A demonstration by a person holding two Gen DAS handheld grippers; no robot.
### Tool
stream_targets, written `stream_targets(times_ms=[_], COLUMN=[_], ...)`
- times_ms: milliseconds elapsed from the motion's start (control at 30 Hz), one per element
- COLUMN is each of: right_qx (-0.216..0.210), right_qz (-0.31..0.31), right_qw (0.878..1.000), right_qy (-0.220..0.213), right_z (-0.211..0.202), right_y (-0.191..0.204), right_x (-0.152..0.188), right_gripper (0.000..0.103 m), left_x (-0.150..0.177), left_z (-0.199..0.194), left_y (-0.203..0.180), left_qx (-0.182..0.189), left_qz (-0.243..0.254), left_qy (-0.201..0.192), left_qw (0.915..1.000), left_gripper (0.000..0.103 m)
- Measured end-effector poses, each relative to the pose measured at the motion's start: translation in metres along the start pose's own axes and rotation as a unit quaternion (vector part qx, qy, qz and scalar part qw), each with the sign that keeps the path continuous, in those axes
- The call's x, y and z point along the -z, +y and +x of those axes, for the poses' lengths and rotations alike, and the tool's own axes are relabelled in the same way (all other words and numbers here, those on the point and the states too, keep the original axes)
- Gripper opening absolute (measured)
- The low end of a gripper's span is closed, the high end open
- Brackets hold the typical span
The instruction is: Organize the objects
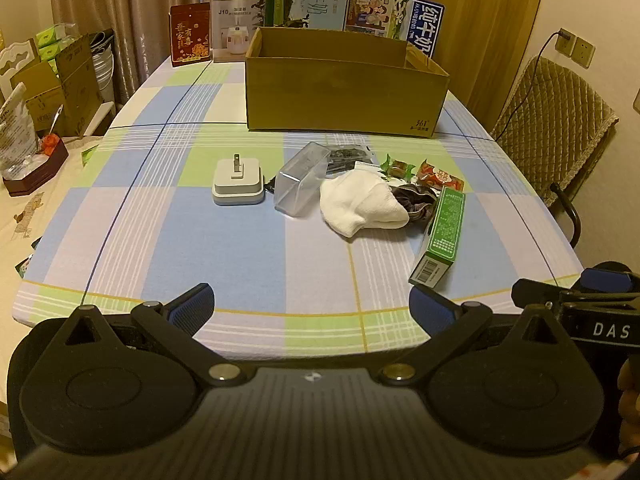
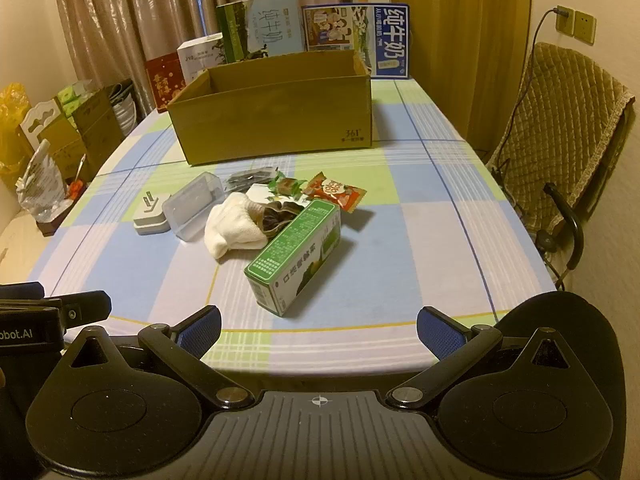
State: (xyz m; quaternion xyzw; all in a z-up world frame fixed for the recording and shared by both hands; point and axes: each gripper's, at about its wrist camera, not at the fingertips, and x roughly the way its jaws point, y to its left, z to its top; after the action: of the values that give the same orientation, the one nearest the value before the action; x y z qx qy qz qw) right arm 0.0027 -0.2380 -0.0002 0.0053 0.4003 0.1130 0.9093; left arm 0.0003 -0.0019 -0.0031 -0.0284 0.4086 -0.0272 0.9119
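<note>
Both hand-held grippers, left (image 1: 310, 306) and right (image 2: 319, 330), gape wide and empty. Before the cardboard box (image 1: 344, 92) on the tabletop (image 1: 224, 248) lie plug adapter (image 1: 238, 182), clear case (image 1: 302, 178), white sock (image 1: 362, 202), green carton (image 1: 440, 236).

Warm, yellowish indoor light fills both views, fairly dim, giving the walls and the beige pleated curtains (image 2: 168, 16) an amber cast. The light seems to fall from above and slightly ahead: the green rectangular carton (image 2: 298, 254) and the white folded cloth (image 1: 362, 204) throw short, soft shadows toward the camera side on the blue, green and white checked tablecloth (image 1: 224, 248). The open brown cardboard box (image 1: 344, 92) has a dark, murky front face. No hard glare appears. Fisheye distortion bows the table edges and darkens the frame corners. Fine print on the packages is soft and noisy.
</note>
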Motion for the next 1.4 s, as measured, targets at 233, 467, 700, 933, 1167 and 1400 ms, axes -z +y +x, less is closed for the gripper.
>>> stream_targets(times_ms=[233, 467, 700, 933, 1167, 1400], right_qx=[0.000, -0.001, -0.001, -0.001, -0.002, -0.002], right_qz=[0.000, 0.000, 0.000, 0.000, 0.000, 0.002], right_qw=[1.000, 1.000, 1.000, 1.000, 1.000, 1.000], right_qy=[0.000, 0.001, 0.001, 0.001, 0.002, 0.003], right_z=[-0.0004, 0.0001, 0.0011, 0.0010, 0.0016, 0.0026], right_y=[-0.0004, -0.0008, -0.0011, -0.0013, -0.0018, -0.0025], right_x=[-0.0003, 0.0000, 0.0003, 0.0006, 0.0015, 0.0029], right_gripper=[0.101, 0.101, 0.101, 0.101, 0.101, 0.101], left_x=[-0.0001, -0.0003, 0.0002, 0.0003, 0.0010, 0.0014], left_z=[0.0001, 0.0006, 0.0005, 0.0005, 0.0006, 0.0007], left_y=[0.0008, 0.0012, 0.0008, 0.0008, 0.0010, 0.0018], left_qx=[0.002, 0.003, 0.003, 0.004, 0.004, 0.005], left_qz=[-0.002, -0.003, -0.004, -0.004, -0.004, -0.005], left_qy=[0.001, 0.002, 0.003, 0.003, 0.003, 0.004], left_qw=[1.0000, 1.0000, 1.0000, 1.0000, 1.0000, 1.0000], left_gripper=[0.102, 0.102, 0.102, 0.102, 0.102, 0.102])
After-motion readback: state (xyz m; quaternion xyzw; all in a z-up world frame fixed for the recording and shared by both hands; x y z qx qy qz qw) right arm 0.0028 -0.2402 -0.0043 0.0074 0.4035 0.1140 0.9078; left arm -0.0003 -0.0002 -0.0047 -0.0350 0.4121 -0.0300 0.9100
